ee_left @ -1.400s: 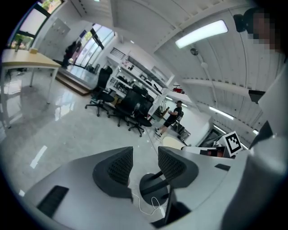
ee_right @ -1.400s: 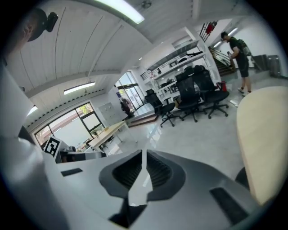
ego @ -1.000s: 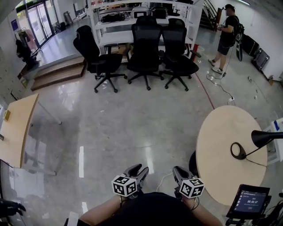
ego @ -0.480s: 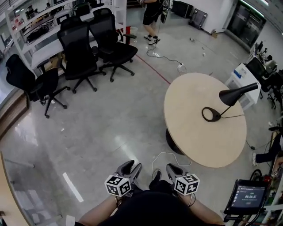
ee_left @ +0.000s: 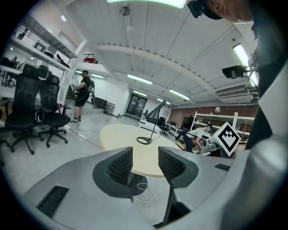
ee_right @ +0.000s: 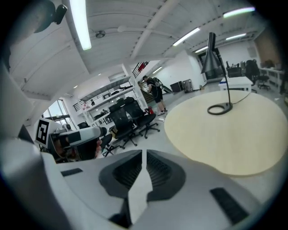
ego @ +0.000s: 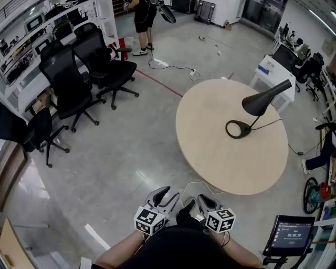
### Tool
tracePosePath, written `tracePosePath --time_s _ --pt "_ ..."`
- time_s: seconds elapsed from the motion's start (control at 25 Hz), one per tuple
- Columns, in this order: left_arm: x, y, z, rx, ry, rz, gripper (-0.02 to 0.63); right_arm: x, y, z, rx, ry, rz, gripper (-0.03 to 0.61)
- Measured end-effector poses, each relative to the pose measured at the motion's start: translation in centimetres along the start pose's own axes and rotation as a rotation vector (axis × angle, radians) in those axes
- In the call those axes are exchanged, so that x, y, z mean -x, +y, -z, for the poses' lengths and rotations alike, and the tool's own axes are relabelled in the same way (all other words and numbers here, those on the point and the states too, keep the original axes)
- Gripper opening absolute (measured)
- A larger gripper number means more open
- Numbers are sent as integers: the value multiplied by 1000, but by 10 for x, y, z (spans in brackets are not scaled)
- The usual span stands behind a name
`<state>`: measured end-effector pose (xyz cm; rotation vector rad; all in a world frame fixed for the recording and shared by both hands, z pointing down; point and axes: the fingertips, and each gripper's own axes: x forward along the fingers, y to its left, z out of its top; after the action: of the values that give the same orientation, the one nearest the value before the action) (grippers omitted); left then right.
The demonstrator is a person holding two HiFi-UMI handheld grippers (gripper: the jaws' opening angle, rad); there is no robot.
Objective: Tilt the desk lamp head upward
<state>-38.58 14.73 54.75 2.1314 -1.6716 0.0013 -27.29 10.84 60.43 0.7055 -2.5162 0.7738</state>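
Head view: the black desk lamp (ego: pixel 262 100) stands on the far right part of the round table (ego: pixel 220 157), well apart from both tongs. Its ring-shaped base (ego: pixel 237 129) lies flat on the tabletop, a thin stem rises from it, and the cone-shaped head slopes with its wide mouth low toward the middle of the table. A thin cord (ego: pixel 273 123) runs from the base to the table's right edge.

On the near side of the table, close to the person's body, both tongs are held low over the floor. The left gripper (ego: pixel 167 193) is released: its own view shows the two ribbed pads standing apart with nothing between them, and the table and lamp beyond the gap. The right gripper (ego: pixel 199 201) is clenched to a thin slit and grasps nothing.

A white cable (ego: pixel 195 184) lies looped on the floor at the table's near edge. A small screen (ego: pixel 293 235) sits to the right of the table's near side. To the left of the table, across open floor, stand black office chairs (ego: pixel 100 58), and past them a person (ego: pixel 143 16) stands.
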Motion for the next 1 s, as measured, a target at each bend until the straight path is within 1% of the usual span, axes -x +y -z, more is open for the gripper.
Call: tracePosePath --time_s 0.12,0.24,0.4,0.56,0.72,0.88,1.0 --pt "-15 6 -12 -45 16 0 184 -9 -22 -17 -49 -49 28 32" --pt "-36 16 -21 -102 48 -8 184 -23 -45 -33 -95 -85 32 32" --pt "-82 25 -35 -207 55 -14 184 -32 -77 -58 -116 -119 38 32" --pt "-135 13 -52 -265 64 41 184 -26 -121 -80 -159 -163 86 32" --pt "-182 -5 -64 -356 63 80 184 -16 -161 -95 -197 -202 122 32" --pt "-223 -21 -74 -447 55 108 184 -1 -194 -109 -216 -249 174 32" --pt "-247 -28 -86 -502 45 146 184 7 -211 -122 -231 -290 212 32"
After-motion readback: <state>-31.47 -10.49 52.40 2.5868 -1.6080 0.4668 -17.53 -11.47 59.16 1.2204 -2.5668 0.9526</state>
